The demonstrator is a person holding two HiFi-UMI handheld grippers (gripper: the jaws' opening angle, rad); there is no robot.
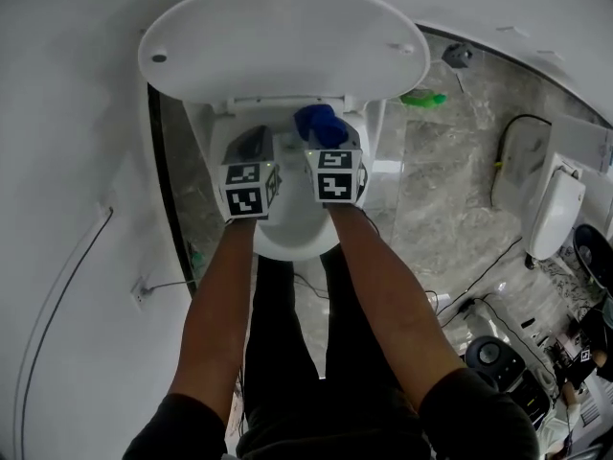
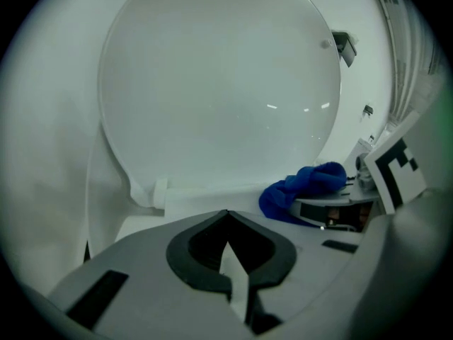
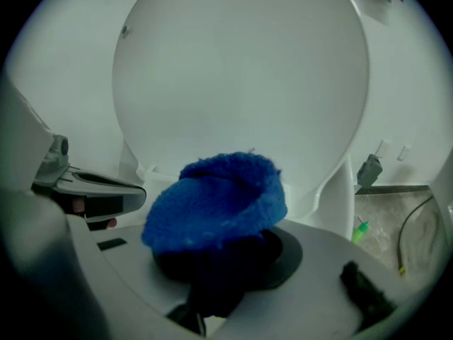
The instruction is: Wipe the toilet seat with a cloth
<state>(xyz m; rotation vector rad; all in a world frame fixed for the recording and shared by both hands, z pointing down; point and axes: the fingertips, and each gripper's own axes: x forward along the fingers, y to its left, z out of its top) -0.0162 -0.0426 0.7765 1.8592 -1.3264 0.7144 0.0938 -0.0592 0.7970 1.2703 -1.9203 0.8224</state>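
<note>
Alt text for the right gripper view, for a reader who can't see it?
The right gripper is shut on a bunched blue cloth, in front of the raised white toilet lid. Part of the left gripper shows at the left edge.

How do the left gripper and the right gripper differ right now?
The right gripper is shut on a bunched blue cloth; the left gripper is shut on nothing. The cloth hides the right gripper's tips; the left gripper's show, touching. Both face the raised toilet lid.
</note>
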